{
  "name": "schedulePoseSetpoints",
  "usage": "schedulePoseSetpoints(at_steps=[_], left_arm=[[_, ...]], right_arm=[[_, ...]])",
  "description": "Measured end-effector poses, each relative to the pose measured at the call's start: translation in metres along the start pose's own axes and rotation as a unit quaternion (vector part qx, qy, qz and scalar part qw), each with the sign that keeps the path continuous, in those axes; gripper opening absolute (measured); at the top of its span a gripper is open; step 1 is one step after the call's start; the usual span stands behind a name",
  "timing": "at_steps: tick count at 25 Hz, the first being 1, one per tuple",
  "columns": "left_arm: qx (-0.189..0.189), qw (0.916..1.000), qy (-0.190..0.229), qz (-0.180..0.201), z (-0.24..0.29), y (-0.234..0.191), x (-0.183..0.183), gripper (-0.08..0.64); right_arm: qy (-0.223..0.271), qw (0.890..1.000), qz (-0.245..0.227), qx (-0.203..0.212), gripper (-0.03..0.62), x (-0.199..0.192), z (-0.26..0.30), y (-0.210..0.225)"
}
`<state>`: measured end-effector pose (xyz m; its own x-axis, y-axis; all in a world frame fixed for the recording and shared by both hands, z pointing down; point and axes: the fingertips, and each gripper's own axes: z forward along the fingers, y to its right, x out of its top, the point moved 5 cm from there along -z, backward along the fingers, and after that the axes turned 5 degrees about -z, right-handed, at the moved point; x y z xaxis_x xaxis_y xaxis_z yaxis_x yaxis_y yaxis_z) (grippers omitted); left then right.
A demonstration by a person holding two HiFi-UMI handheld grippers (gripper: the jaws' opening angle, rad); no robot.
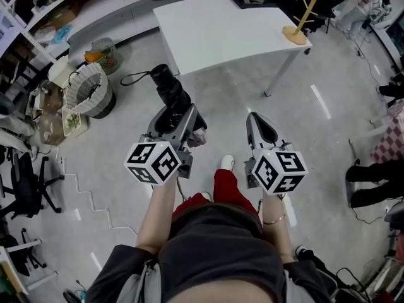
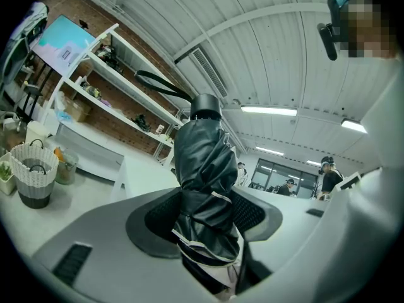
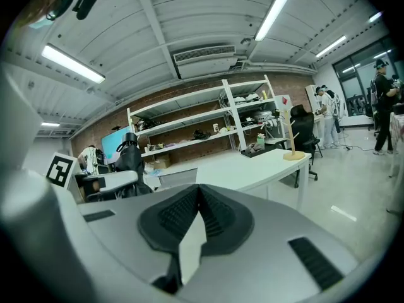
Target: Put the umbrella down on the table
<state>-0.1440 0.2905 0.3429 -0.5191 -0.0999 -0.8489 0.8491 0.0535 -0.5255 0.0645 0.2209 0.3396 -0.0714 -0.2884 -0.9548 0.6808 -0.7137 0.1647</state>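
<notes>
Grips a folded black umbrella (image 1: 169, 88) (image 2: 201, 169) in the left gripper (image 1: 180, 115) (image 2: 205, 216), fingers clamped on its bunched fabric. Holds it in the air over the floor, well short of the white bench (image 1: 214, 33), strapped end pointing toward the bench. Carries the right gripper (image 1: 259, 124) (image 3: 197, 214) alongside, fingers pressed together with nothing between them. Shows a wooden stand (image 1: 298, 25) near the bench's right-hand corner.

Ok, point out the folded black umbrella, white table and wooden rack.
Folded black umbrella (image 2: 202, 163), left gripper view, wrapped canopy.
White table (image 1: 214, 30), head view, bare top.
Wooden rack (image 1: 294, 35), head view, round base.
</notes>
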Motion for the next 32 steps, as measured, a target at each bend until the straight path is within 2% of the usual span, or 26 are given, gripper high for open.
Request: schedulePoseSetpoints(at_steps=[11,24,32], left_arm=[[0.018,0.9998,-0.004,-0.004,0.093,-0.008,0.012,0.233],[0.04,0.9992,0.007,0.001,0.213,-0.003,0.025,0.233],[0.046,0.9988,-0.001,0.016,0.268,0.001,0.024,0.233]], right_arm=[[-0.001,1.0,0.006,0.022,0.018,0.031,0.071,0.061],[-0.002,0.999,0.005,0.038,0.018,0.069,0.143,0.159],[-0.004,0.999,0.011,0.047,0.018,0.077,0.175,0.2]])
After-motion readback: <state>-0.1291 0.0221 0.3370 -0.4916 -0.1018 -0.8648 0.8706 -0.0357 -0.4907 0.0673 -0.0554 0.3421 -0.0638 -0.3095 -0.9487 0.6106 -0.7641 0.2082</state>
